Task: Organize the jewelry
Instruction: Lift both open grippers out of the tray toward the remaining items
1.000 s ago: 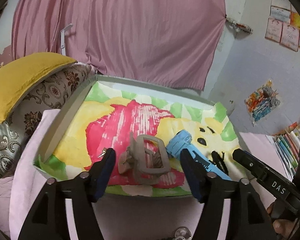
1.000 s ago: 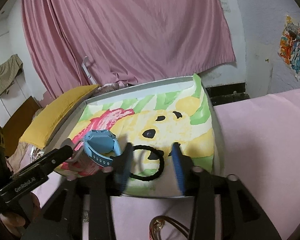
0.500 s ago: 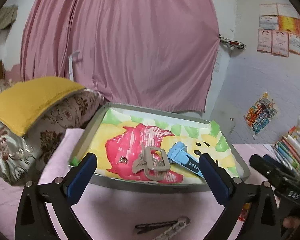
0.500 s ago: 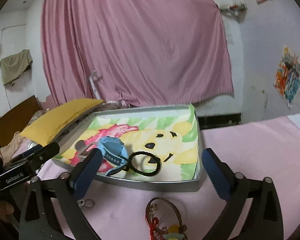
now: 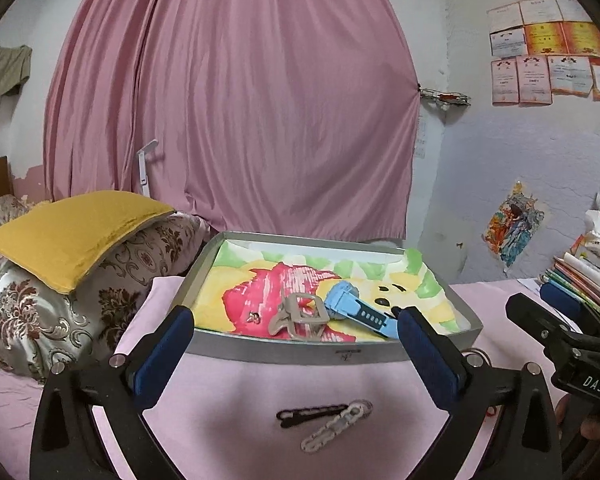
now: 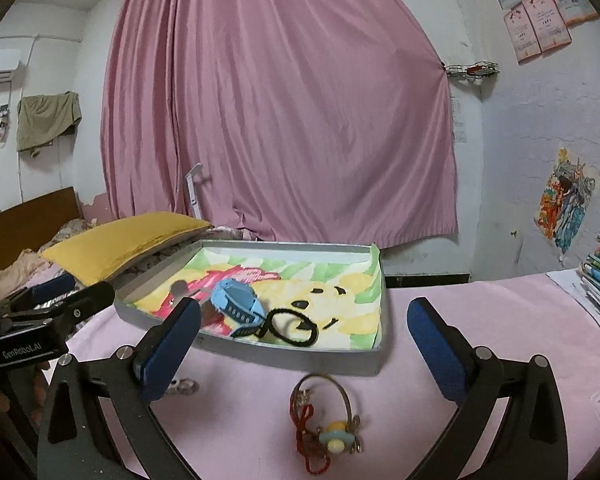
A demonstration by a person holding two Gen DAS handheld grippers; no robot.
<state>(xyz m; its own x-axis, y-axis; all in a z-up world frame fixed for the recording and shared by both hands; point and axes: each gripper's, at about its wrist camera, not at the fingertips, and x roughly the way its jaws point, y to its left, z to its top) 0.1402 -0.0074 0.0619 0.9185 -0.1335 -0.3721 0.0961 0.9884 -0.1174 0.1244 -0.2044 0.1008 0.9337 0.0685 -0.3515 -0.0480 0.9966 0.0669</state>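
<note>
A grey tray (image 5: 300, 350) lined with a bear picture sits on the pink sheet; it also shows in the right wrist view (image 6: 292, 354). In it lie a beige hair claw (image 5: 300, 316), a blue watch (image 5: 356, 308) (image 6: 238, 306), a small earring (image 5: 254, 317) and a black hair tie (image 6: 294, 326). My left gripper (image 5: 296, 354) is open and empty, in front of the tray. Below it lie a black hair pin (image 5: 312, 414) and a pale clip (image 5: 336, 426). My right gripper (image 6: 304, 354) is open and empty above a bangle with charms (image 6: 324, 416).
A yellow pillow (image 5: 68, 236) on a patterned cushion (image 5: 40, 312) lies left of the tray. Books (image 5: 580, 276) are stacked at the right. A pink curtain (image 5: 236, 120) hangs behind. A small silver ring (image 6: 184, 386) lies on the sheet near my right gripper's left finger.
Both grippers have opened wide and pulled back from the tray toward me. The hair claw and the hair tie stay in the tray. The hair pin, clip and bangle have come into view.
</note>
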